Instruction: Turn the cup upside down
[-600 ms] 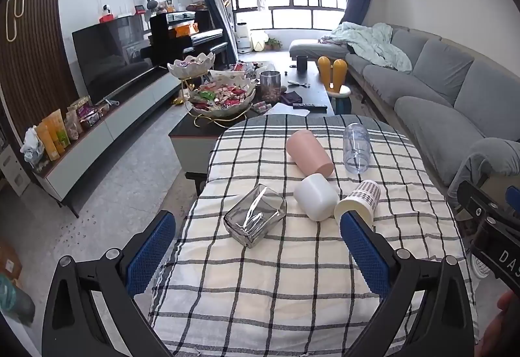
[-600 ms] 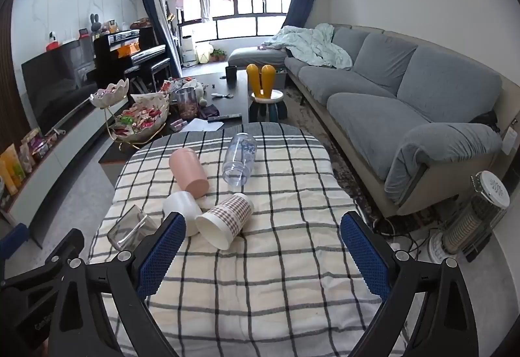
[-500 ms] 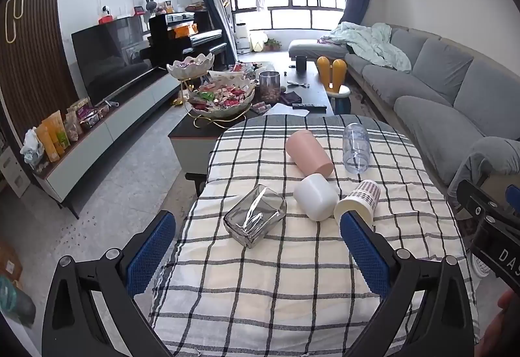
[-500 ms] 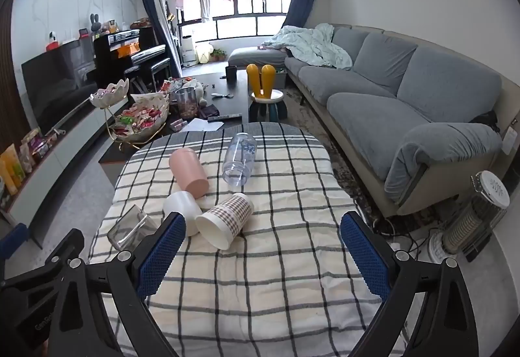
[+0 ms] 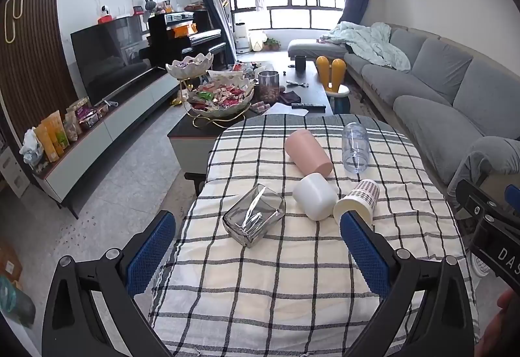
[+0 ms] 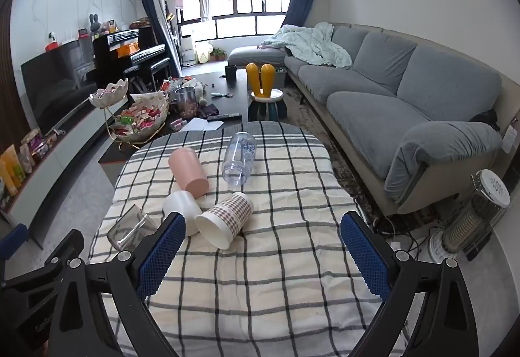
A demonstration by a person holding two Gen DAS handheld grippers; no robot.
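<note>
We hold both tools level above the near end of the worktop (image 6: 292, 308), each pointing forward along the checked cloth (image 5: 292, 275) toward the far window. Our left tool (image 5: 258, 254) has its blue-padded fingers (image 5: 151, 251) spread wide with nothing between them; the right tool (image 6: 263, 254) is likewise wide open and grips nothing. From the left wrist view the right tool's black body shows at the right edge, just beside the worktop and a little ahead.

Beyond the fingertips five vessels lie on their sides in a loose cluster on the cloth. Nearest on the left is a clear square glass (image 5: 254, 219), its mouth toward us. To its right sits a white cup (image 5: 314, 196), and just beside that the plaid paper cup (image 6: 224, 220), its open mouth facing us and to the left. The white cup and the plaid paper cup look to be touching or very nearly so. Farther on, a pink cup (image 5: 307, 152) lies touching or nearly touching the white cup. To its right, apart from it, a clear plastic bottle (image 6: 239, 157) lies with its open end toward us.

Past the worktop stand a dark coffee table (image 5: 308, 87) with snack bowls (image 5: 221, 100), and a grey sofa (image 6: 406, 90) along the right.
</note>
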